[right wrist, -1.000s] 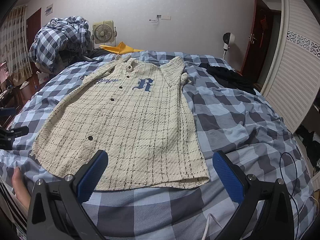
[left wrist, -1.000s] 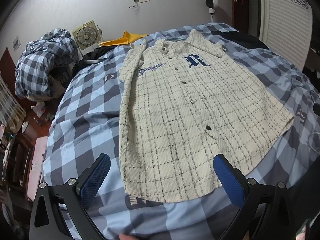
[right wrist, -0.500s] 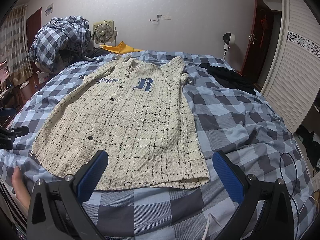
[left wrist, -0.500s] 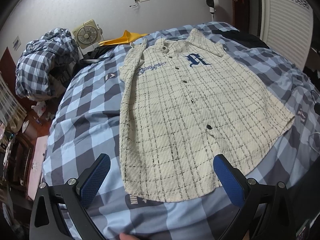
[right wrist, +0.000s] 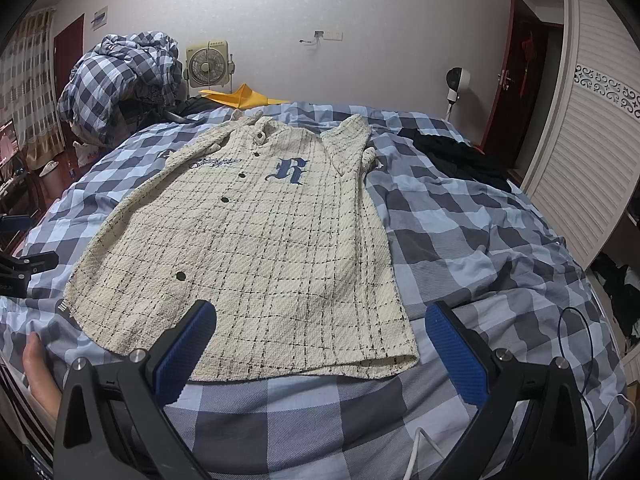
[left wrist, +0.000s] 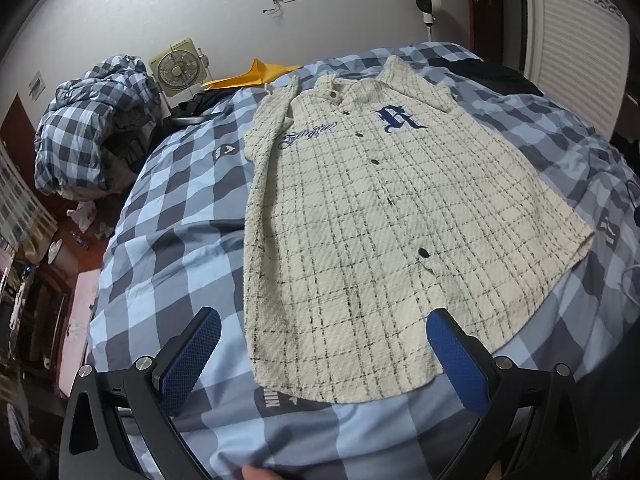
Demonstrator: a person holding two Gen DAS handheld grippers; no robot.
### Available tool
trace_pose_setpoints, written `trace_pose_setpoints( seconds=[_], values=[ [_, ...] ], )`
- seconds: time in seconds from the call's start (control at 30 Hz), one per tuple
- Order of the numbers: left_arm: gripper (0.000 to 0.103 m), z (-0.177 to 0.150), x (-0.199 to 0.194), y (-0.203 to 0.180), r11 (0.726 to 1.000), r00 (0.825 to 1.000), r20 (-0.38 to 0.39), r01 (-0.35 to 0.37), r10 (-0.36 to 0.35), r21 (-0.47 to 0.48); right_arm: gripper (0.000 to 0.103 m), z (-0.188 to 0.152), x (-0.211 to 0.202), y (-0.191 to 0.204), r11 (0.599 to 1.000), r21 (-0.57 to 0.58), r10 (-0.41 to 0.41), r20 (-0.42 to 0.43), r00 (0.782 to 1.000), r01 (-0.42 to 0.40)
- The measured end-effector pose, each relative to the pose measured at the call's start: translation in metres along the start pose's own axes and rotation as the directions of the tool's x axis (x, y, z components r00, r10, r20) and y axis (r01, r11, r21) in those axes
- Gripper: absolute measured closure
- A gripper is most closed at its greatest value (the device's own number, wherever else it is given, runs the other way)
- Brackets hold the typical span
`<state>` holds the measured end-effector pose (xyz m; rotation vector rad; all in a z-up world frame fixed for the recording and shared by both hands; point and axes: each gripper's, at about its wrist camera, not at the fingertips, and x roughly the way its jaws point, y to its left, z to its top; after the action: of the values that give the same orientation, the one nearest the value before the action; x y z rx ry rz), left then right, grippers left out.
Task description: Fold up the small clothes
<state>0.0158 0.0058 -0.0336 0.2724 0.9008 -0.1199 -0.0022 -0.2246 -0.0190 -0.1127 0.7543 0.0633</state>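
Cream plaid button-up shirt [left wrist: 380,232] lies flat, front up, on the bed's blue checked duvet [left wrist: 168,200], collar toward the far wall, hem nearest both cameras. Left tongs [left wrist: 324,350]: spread wide, holding nothing, above the hem. Right tongs [right wrist: 318,346]: spread wide, holding nothing, over the hem's right corner.

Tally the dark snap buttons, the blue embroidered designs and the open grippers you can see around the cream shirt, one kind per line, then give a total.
Dark snap buttons on the cream shirt: 5, e.g.
Blue embroidered designs: 2, the letter R and the script
Open grippers: 2, left gripper, right gripper
Total: 9
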Motion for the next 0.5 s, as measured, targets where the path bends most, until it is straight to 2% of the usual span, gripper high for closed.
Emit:
trace_pose_setpoints(
  seconds=[0.27,0.4,0.5],
  values=[
    [0.0,0.004,-0.006,0.011,0.996,0.997,0.019,0.072,-0.071,-0.055,0.001,0.0,0.0,-0.001,1.0,-0.009,-0.005,0.002,1.0,0.005],
    [0.0,0.005,-0.011,0.0,0.998,0.998,0.033,0.062,-0.061,-0.01,0.001,0.001,0.003,-0.002,1.0,-0.016,-0.014,-0.013,1.0,0.014],
    [0.0,0.009,-0.014,-0.008,0.998,0.998,0.033,0.058,-0.059,0.037,0.001,0.001,0.007,-0.001,0.998,-0.018,-0.062,-0.051,0.997,0.061]
  ],
)
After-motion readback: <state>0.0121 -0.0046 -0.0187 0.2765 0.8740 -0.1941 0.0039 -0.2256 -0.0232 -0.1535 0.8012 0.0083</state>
